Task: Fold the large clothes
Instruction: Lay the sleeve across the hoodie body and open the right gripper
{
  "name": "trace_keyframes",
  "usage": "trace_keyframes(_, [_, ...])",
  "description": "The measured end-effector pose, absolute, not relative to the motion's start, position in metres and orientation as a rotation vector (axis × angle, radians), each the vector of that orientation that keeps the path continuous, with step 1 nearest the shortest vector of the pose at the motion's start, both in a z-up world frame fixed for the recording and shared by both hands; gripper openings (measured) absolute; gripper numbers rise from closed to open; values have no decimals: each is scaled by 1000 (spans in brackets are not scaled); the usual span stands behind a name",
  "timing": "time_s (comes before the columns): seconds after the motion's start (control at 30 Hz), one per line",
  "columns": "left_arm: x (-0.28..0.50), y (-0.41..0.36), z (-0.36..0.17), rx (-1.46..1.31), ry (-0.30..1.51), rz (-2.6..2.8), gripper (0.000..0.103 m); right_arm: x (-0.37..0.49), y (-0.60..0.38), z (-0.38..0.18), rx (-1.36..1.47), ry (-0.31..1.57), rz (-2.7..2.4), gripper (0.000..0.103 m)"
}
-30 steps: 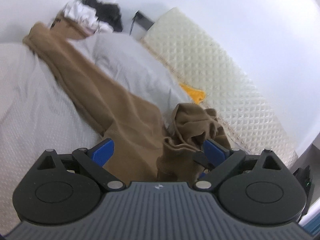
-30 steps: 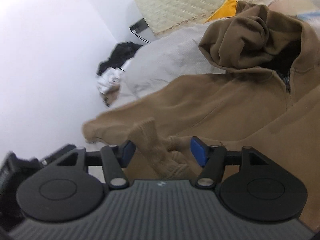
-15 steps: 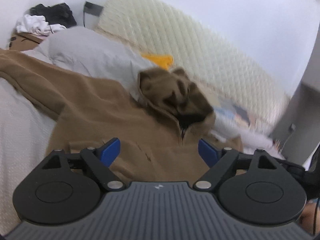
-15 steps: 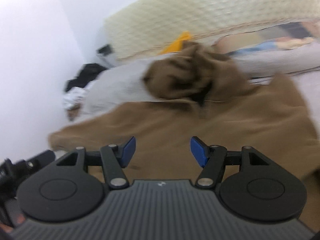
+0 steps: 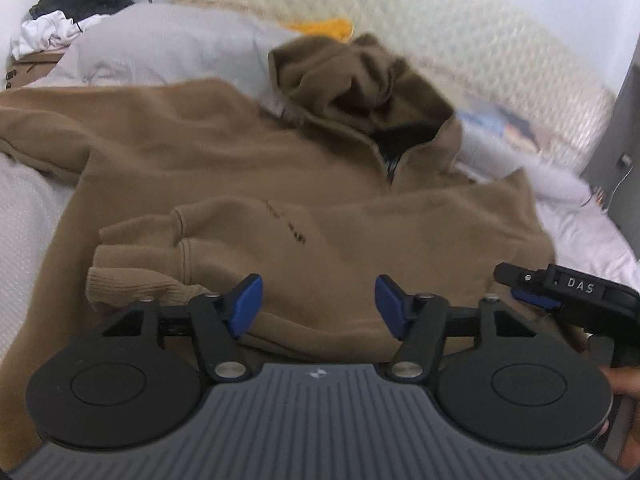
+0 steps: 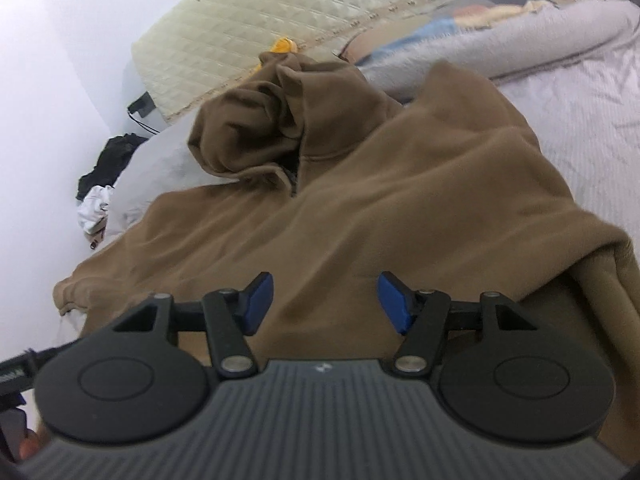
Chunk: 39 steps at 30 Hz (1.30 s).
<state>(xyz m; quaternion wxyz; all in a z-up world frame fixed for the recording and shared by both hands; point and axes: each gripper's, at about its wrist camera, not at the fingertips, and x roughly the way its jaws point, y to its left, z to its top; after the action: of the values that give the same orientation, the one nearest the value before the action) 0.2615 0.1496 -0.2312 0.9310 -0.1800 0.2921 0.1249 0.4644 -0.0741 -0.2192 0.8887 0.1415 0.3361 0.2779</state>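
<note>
Here the brown hoodie (image 5: 224,152) is lying face up across the bed (image 6: 600,112), its hood (image 5: 360,80) bunching toward the quilted headboard (image 5: 460,40) and resting against a grey pillow (image 5: 160,48). One sleeve (image 5: 360,232) is lying folded across the chest, its ribbed cuff (image 5: 132,284) sitting just beside the left gripper (image 5: 318,304); the other sleeve (image 5: 48,120) is stretching out toward the pile of dark and white clothes (image 5: 68,12) in the corner.

Both tongs are standing apart, and their jaws have just been closing in. The left gripper's blue pads are hovering over the folded sleeve's fabric with nothing pinched between them. The right gripper (image 6: 326,304) is likewise hanging over the body of the garment, its pads not pressing on any cloth. In the left wrist view the right gripper is showing at the right edge, close alongside.

The fleece is looking thick, soft and floppy: light enough to lift, but likely to sag and drag whatever is not being supported. It should not be slippery, so a pinch on a doubled edge ought to hold. The firmest places to take it are probably the ribbed cuff, the bottom hem nearest the tongs, or the shoulder seam; grabbing loose mid-panel cloth would likely pull up only one layer and spoil the fold already laid.
</note>
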Motion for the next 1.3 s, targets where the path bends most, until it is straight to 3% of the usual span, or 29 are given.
trace_keyframes(0.4, [287,152,-260,-307,742,318,66,474,-50,-245,171,694,547,56])
trace_keyframes(0.7, [276,150,-250,-309,691,321,68,472,-60,-235,170,684,572,54])
trace_keyframes(1.1, [225,113,-202,-248,567,250,69,397,-104,-160,166,534,534,56])
trace_keyframes(1.3, [198,88,-153,-241,551,181,69,368,-117,-114,166,494,499,57])
